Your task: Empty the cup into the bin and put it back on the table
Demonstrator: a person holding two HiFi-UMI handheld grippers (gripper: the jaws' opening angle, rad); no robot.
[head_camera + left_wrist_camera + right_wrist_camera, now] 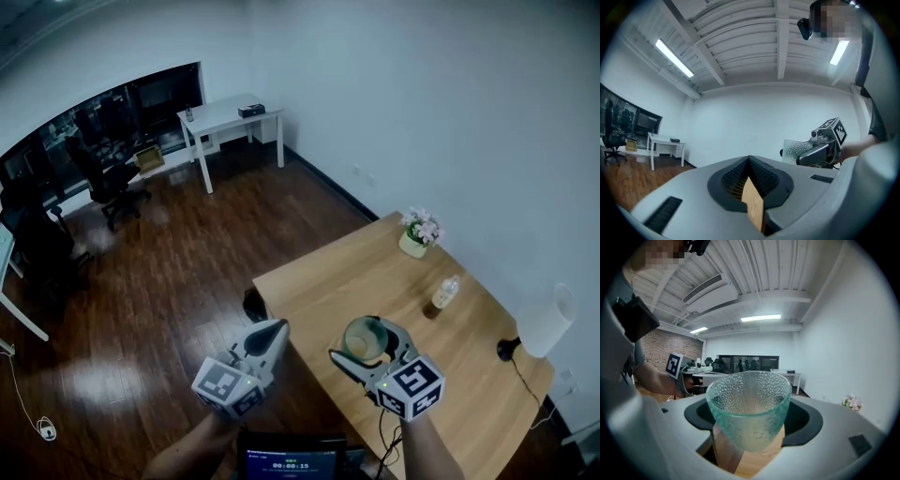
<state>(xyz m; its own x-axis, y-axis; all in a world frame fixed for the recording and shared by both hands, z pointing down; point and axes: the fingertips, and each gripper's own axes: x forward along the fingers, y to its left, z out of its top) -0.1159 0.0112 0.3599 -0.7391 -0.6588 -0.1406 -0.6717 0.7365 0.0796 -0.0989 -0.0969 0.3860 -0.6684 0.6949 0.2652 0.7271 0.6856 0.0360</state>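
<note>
Right, the right gripper [372, 334] has its jaws spread wide, the pads bearing on either side of the cup [749, 404], a pebbled, green-tinted glass. The grip looks firm. The cup sits between the jaws above the near-left part of the wooden table [356, 272], at about 5 o'clock in the head view. In the right gripper view wood shows under its base, so I judge it carried rather than standing, though contact can't be ruled out. Orientation: long axis near vertical, mouth up, base toward the tabletop, no pouring tilt. The head view looks straight down into the mouth. The inside reads pale, which may be contents or only table seen through glass; can't tell. At 9 o'clock of the cup, the left gripper [272, 330] has its jaws together with nothing between them, off the table edge over dark floor. Further out on the table are a flower pot [418, 232] at 1 o'clock of the cup, a small bottle [445, 292] at 2 o'clock and a lamp [547, 322] at 3 o'clock. No bin appears in any view. Progress, as a judgement: the cup is in hand, and setting it back on the table remains. Whether it has been emptied is unconfirmed.
</note>
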